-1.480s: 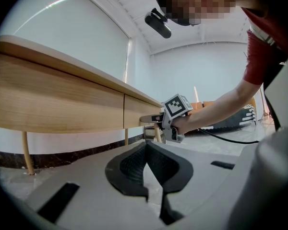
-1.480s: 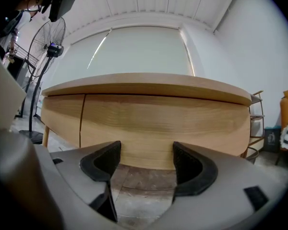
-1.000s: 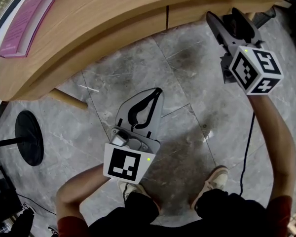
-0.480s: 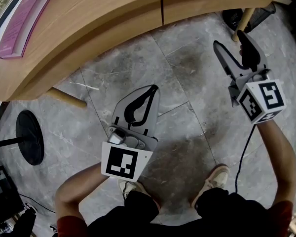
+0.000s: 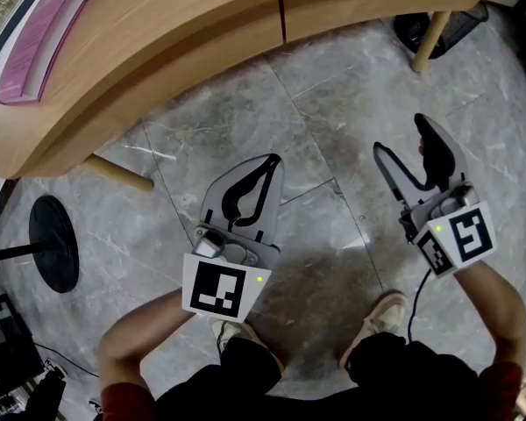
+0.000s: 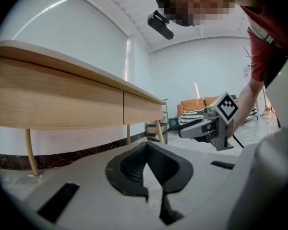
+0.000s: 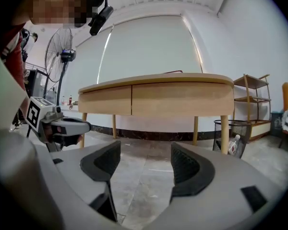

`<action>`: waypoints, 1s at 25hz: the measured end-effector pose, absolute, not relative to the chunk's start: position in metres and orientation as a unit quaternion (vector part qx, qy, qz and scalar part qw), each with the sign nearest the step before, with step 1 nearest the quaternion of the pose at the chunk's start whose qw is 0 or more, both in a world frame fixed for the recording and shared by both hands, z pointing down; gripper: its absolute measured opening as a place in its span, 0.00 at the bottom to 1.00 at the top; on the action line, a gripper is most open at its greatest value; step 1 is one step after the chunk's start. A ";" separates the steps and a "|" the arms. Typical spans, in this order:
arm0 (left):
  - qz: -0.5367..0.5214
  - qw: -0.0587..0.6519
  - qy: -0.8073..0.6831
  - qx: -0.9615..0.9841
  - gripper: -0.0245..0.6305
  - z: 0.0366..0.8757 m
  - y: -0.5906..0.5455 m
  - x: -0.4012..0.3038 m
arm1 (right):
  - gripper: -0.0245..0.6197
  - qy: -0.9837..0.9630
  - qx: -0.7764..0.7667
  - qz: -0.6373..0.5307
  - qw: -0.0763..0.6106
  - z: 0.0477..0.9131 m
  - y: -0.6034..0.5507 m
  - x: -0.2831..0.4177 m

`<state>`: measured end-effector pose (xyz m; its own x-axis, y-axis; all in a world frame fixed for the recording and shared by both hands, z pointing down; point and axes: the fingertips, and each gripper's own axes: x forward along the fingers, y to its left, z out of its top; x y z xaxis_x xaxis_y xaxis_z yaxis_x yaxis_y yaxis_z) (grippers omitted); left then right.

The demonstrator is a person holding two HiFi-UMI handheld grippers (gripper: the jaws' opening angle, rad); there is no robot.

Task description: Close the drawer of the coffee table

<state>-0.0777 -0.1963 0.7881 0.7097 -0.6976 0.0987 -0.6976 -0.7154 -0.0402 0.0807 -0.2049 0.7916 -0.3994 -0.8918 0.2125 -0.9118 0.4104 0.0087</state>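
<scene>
The wooden coffee table point(image 5: 158, 51) curves across the top of the head view. Its drawer front point(image 5: 368, 0) lies flush with the panel beside it, and only a thin seam shows. The same drawer front point(image 7: 180, 99) faces the right gripper view, and it shows as the drawer front point(image 6: 141, 109) in the left gripper view. My left gripper point(image 5: 273, 160) hangs over the floor, shut with nothing in it. My right gripper point(image 5: 401, 139) is open and empty, well short of the table. The left gripper view shows my left gripper point(image 6: 146, 146) with its pads touching, and my right gripper point(image 7: 145, 150) shows a wide gap in its own view.
A pink book point(image 5: 53, 24) lies on the tabletop. A black wire bin point(image 5: 421, 26) stands by the table leg point(image 5: 431, 38) at the right. A black round fan base point(image 5: 53, 244) sits on the floor at the left. The person's shoes point(image 5: 377, 323) are below.
My right gripper has drawn back from the drawer front toward the person, still open. The left gripper has hardly moved.
</scene>
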 end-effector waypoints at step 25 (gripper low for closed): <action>0.067 -0.019 -0.380 0.922 0.05 0.809 -0.185 -0.087 | 0.53 -0.821 0.564 0.058 0.070 0.812 -0.174 0.094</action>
